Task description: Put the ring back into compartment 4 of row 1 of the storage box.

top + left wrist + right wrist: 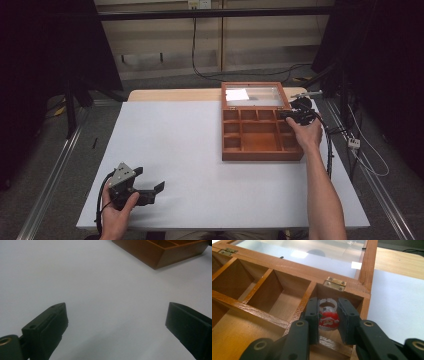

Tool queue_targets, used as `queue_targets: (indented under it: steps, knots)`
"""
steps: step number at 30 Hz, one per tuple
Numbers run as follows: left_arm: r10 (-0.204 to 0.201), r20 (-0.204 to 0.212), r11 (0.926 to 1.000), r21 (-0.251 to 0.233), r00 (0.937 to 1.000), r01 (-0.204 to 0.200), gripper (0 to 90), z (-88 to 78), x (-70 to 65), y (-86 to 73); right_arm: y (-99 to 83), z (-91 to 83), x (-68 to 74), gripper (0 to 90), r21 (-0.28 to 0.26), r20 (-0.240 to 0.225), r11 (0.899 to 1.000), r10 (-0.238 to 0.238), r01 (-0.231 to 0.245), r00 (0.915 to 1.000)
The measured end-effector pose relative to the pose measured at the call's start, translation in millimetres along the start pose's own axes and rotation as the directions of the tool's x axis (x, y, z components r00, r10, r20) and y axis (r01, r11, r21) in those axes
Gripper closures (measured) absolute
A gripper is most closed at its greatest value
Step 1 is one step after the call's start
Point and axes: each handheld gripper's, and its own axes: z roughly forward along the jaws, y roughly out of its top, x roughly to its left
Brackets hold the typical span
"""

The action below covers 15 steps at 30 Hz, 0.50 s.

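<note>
A wooden box [262,156] with several compartments lies open at the table's right back, its glass lid [255,95] flat behind it. My right gripper [283,115] reaches over the box's back right corner. In the right gripper view its jaws [328,312] are shut on a small plastic ring with a red Santa figure [328,320], held above the corner compartment [352,298] beside a brass hinge [334,284]. My left gripper [149,178] rests near the table's front left, open, with nothing but bare table between its jaws [116,317]. The box's corner [150,252] lies far ahead of it.
The white table top [200,150] has wide free room between the two hands. A strip of bare wood [170,94] runs along the table's back edge. Cables [330,145] hang off the right side, near dark stands and floor rails.
</note>
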Motion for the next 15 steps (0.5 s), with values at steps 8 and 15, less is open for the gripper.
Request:
queue_targets:
  steps: [8,15]
  knots:
    - [-0.003,0.004,1.0000,0.007,1.0000,0.003,4.4,1.2,0.0,-0.3,-1.5,8.3,-1.8,72.0,0.016,0.006,1.000,0.003,-0.003,1.0000]
    - [-0.003,0.002,1.0000,0.007,1.0000,0.003,4.4,1.4,0.2,-0.3,-1.5,11.2,0.0,71.4,0.020,0.002,1.000,-0.003,0.003,1.0000]
